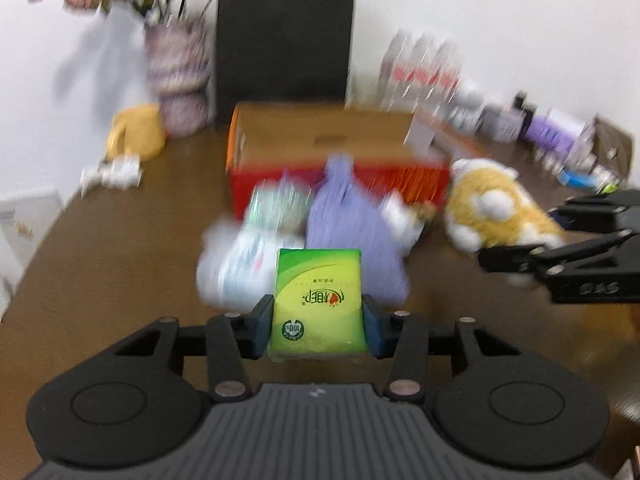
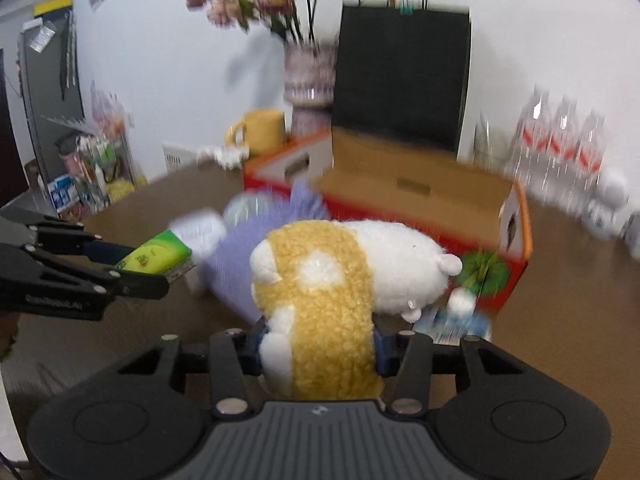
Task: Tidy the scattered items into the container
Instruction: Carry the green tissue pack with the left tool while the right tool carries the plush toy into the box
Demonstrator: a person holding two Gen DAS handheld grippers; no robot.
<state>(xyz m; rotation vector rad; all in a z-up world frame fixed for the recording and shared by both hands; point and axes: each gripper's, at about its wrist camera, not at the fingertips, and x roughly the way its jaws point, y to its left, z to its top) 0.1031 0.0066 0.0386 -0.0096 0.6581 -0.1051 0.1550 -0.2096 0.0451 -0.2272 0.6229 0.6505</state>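
Observation:
My left gripper (image 1: 318, 320) is shut on a green tissue pack (image 1: 320, 296), which is lifted off the brown table; the same pack (image 2: 156, 258) shows at the left of the right wrist view. My right gripper (image 2: 318, 344) is shut on a yellow-and-white plush toy (image 2: 332, 272), pads pressing its sides. The plush (image 1: 496, 196) hangs at the right in the left wrist view. The open red-and-orange cardboard box (image 1: 256, 188) stands just beyond both. A purple cloth bag (image 1: 348, 220), a white packet (image 1: 236, 260) and a greenish packet (image 1: 276, 204) lie in front of the box.
Behind the box stand a black paper bag (image 1: 284, 40), a patterned vase with flowers (image 1: 178, 76), a yellow mug (image 1: 138, 132) and water bottles (image 1: 424, 68). Small boxes and bottles crowd the far right. Bare brown table (image 1: 120, 260) lies to the left.

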